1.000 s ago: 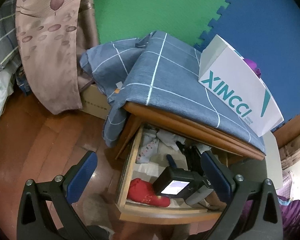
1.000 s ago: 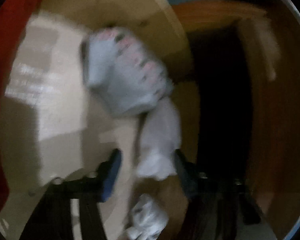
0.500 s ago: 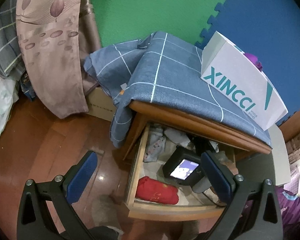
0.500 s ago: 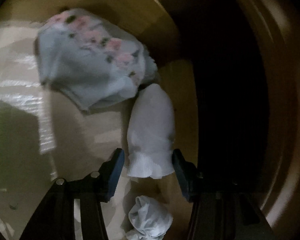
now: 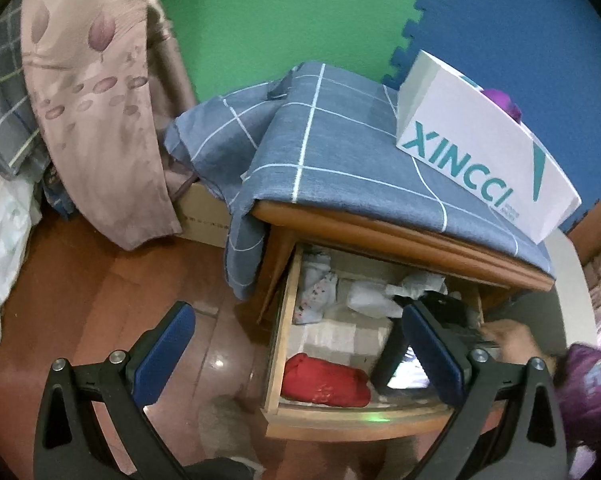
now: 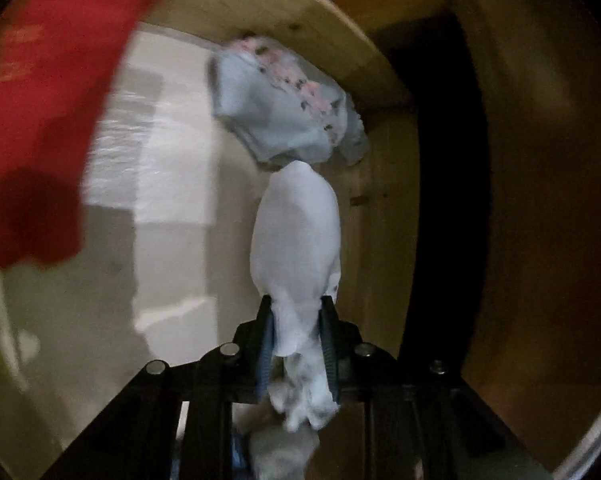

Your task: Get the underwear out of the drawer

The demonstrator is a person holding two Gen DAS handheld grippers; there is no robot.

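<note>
White underwear (image 6: 296,236), red garment (image 5: 326,380), blue checked cloth (image 5: 340,152)

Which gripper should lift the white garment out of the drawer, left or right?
Right. The right gripper, its fingers having just closed, already pinches the white garment. The left gripper hangs open and empty outside the drawer.

Your left gripper's blue pad (image 5: 434,350) is covering much of the right gripper (image 5: 440,312) in the drawer (image 5: 284,320), so its jaws aren't showing there. The red cloth (image 6: 40,112) is blurring and running off the right-wrist picture's left edge. The cabinet top's edge (image 5: 380,232) is hiding the drawer's back.
</note>
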